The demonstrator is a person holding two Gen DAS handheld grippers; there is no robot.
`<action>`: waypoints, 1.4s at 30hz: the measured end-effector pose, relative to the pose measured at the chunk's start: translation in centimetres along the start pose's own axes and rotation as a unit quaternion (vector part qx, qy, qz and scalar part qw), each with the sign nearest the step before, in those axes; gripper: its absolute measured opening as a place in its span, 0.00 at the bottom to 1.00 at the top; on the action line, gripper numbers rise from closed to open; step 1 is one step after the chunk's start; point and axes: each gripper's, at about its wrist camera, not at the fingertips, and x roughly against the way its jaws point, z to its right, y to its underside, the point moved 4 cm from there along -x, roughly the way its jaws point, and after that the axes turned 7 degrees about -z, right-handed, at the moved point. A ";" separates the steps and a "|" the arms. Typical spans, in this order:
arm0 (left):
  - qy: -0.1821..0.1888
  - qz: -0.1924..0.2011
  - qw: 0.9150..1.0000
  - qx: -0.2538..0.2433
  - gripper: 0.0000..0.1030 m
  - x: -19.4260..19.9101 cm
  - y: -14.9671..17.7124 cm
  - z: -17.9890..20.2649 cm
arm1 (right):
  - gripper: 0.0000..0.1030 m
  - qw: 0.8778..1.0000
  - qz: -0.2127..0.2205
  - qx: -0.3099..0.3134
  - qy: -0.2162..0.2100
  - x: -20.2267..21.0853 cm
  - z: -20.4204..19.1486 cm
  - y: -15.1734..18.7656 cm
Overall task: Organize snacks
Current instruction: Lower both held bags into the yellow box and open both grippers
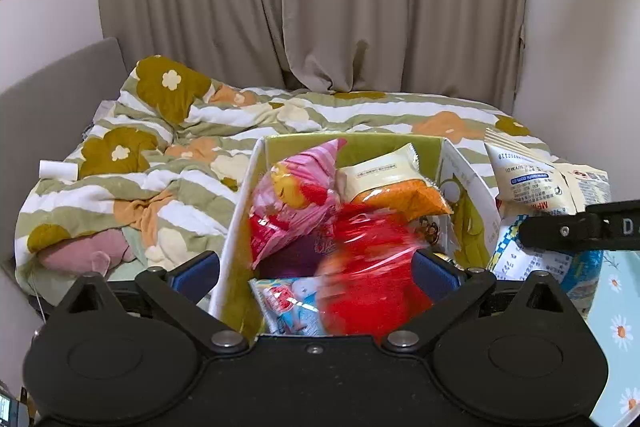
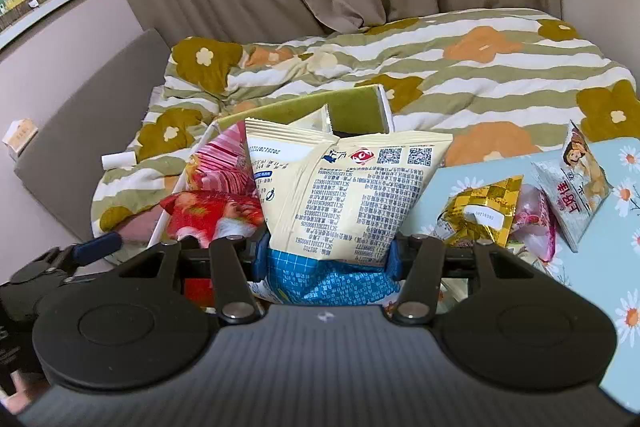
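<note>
- Snacks, sorted portion: a green-lined cardboard box (image 1: 352,147) stands on the bed at the tabletop's edge and already holds a pink striped bag (image 1: 298,183), a cream packet (image 1: 380,169), an orange bag (image 1: 404,197) and a light blue packet (image 1: 294,301) at its near wall.
- Red snack bag (image 1: 372,267): blurred, low in the near part of the box, between the spread fingers of the left gripper (image 1: 316,269). Those fingers stand wide apart, one outside the box's left wall, and neither pad presses on the bag. Judged as just released into the box.
- Cream-and-blue snack bag (image 2: 344,203): clamped across its lower part by the right gripper (image 2: 326,255), fingers partly closed on it, held upright near the box's right wall. Not yet deposited.
- Unsorted portion, on the daisy-print tabletop (image 2: 624,267): a gold foil packet (image 2: 478,213), a pink wrapper (image 2: 538,223) partly hidden behind it, and a pale packet with a cartoon figure (image 2: 578,187). More may lie behind the gripper body; cannot tell.
- Progress, as judged: past the halfway mark. Five bags boxed, one in transit, at least three left to collect.
- Box capacity: contents reach the rim at the far side; remaining items look likely to need stacking on top.
</note>
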 end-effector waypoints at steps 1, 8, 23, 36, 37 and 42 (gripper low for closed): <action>-0.001 -0.001 1.000 0.005 1.00 0.2 0.1 -0.4 | 0.65 1.000 -0.001 0.000 0.001 -0.1 -0.2 0.0; -0.004 -0.003 0.999 0.037 1.00 1.8 0.5 -2.0 | 0.65 1.000 0.003 0.015 -0.008 0.4 -1.2 -0.4; -0.017 -0.004 0.999 0.041 1.00 2.2 0.4 -2.6 | 0.90 0.998 -0.032 0.047 -0.038 -2.3 -3.4 0.3; -0.014 -0.020 0.999 0.047 1.00 2.4 1.6 -2.8 | 1.00 0.999 0.004 0.039 -0.016 -1.3 -1.7 1.1; -0.013 -0.019 0.999 0.045 1.00 2.5 1.6 -2.7 | 1.00 0.999 0.005 0.039 -0.016 -1.2 -1.6 1.2; -0.009 -0.016 0.999 0.043 1.00 3.1 1.4 -2.1 | 1.00 0.999 0.013 0.040 -0.014 0.0 -1.4 1.5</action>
